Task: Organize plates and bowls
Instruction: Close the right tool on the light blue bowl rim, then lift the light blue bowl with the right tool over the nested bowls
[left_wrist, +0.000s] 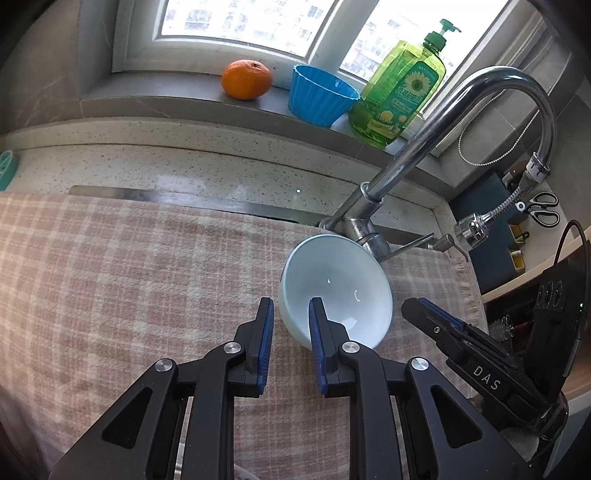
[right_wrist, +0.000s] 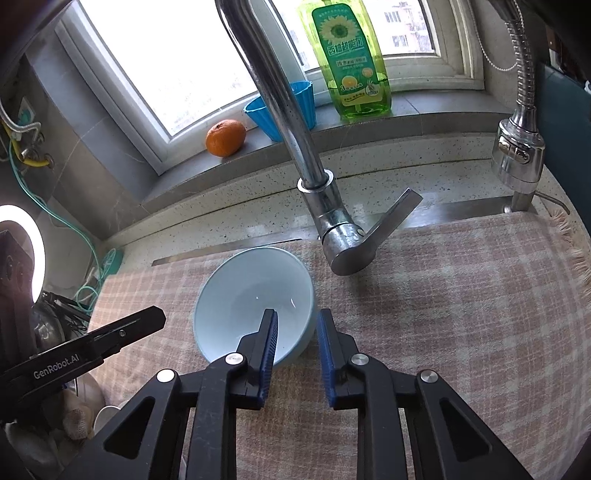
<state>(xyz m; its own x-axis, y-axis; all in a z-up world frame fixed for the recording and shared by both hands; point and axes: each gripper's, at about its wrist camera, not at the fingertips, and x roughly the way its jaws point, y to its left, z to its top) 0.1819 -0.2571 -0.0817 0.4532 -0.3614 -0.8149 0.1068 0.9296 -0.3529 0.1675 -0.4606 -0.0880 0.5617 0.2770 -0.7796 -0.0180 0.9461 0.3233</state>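
While bowl is sitting on checked cloth just before faucet, right claw is pinching its near rim; left claw is straddling opposite rim, grip unclear. Next: lifting level, clearing faucet.

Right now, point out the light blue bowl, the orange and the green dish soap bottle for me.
light blue bowl (right_wrist: 255, 295): right wrist view, on its inner wall.
orange (left_wrist: 246, 79): left wrist view, middle of the fruit on the windowsill.
green dish soap bottle (right_wrist: 349, 62): right wrist view, on its front label.
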